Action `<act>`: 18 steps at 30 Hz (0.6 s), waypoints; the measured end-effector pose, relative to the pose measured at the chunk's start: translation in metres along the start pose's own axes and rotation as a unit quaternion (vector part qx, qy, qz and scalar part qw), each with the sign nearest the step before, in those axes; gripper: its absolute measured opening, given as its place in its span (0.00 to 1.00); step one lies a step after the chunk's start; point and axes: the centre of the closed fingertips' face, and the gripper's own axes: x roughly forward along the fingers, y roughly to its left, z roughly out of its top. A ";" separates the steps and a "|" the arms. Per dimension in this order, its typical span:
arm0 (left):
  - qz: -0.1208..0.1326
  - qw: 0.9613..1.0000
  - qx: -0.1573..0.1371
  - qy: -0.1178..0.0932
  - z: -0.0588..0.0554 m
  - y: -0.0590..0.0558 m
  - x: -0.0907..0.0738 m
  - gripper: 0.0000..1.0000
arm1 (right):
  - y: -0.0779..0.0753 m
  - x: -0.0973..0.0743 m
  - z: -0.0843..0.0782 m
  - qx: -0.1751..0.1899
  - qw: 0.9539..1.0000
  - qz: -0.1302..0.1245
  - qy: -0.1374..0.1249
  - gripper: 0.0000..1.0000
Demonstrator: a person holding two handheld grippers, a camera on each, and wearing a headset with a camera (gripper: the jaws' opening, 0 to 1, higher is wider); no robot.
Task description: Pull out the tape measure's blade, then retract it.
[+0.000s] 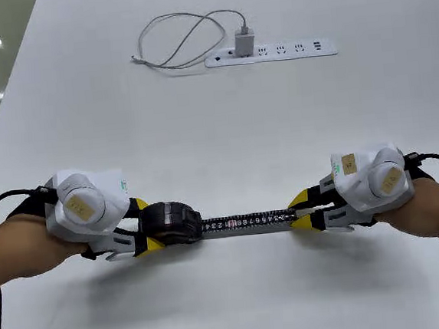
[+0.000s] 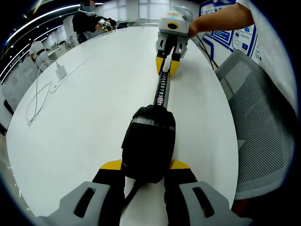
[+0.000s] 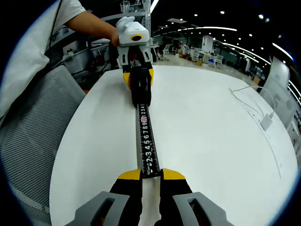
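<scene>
The black tape measure case (image 1: 171, 223) lies low over the white table near its front edge, with my left gripper (image 1: 143, 227) shut on it. In the left gripper view the case (image 2: 148, 143) sits between the yellow-tipped fingers (image 2: 112, 165). Its blade (image 1: 248, 222) is pulled out a short way to the right, numbers showing. My right gripper (image 1: 302, 209) is shut on the blade's end, seen in the right gripper view as the blade (image 3: 147, 141) running from the case (image 3: 141, 84) into the gripper (image 3: 150, 175). The right gripper (image 2: 167, 66) also appears far off in the left gripper view.
A white power strip (image 1: 271, 51) with a plugged charger (image 1: 244, 41) and a looped white cable (image 1: 178, 41) lies at the back of the table (image 1: 217, 134). A grey mesh chair (image 2: 263, 117) stands by the table's edge. Black cords trail from both hands.
</scene>
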 end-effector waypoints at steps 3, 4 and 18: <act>0.000 1.000 0.001 0.000 0.000 0.000 0.000 0.27 | 0.000 -0.002 -0.002 0.000 1.000 -0.001 0.001 0.09; 0.000 1.000 0.000 0.000 0.000 0.000 0.000 0.27 | 0.000 -0.003 -0.002 0.000 1.000 -0.001 0.002 0.09; 0.000 1.000 0.001 0.000 0.001 -0.001 0.000 0.27 | -0.001 -0.013 -0.013 0.002 1.000 -0.004 0.012 0.09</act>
